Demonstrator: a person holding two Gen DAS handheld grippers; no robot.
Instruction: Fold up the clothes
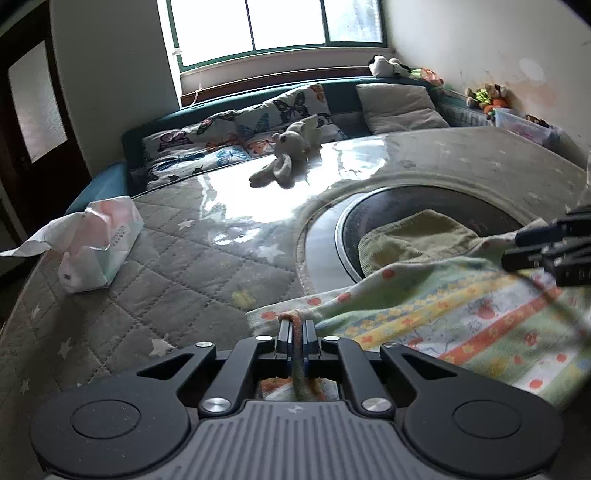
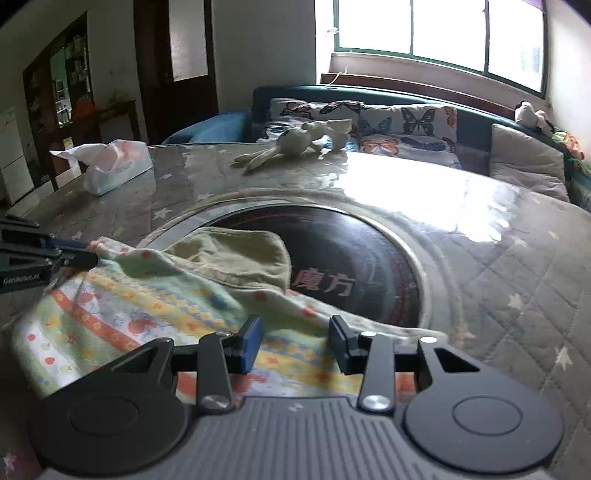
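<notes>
Sunlight from the window [image 2: 443, 26] shines on a quilted table [image 1: 166, 266] with a shiny clear cover and a round black plate [image 2: 351, 258] set in its middle. Farther off than both claws sit a tissue pack [image 1: 99, 247] and a toy bunny [image 1: 284, 162].

A small patterned cloth [image 2: 147, 306] with stripes and little red fruits lies right in front of both claws, partly over the black plate. Its olive-green part [image 2: 236, 258] is bunched up at the far side.

The left claw [image 1: 296, 332] is squeezed tight on an orange-edged corner of the cloth. The right claw [image 2: 295, 341] is wide open, and the cloth lies flat under the gap between its fingers [image 2: 251, 341].

I think the cloth is light, soft and floppy. It will droop and wrinkle when lifted, so it needs a hold at two corners or along an edge. The hemmed edge just ahead of the right claw looks like a good spot.

Its long side seems to run from one claw across to the other, with the green end pointing away toward the sofa.
</notes>
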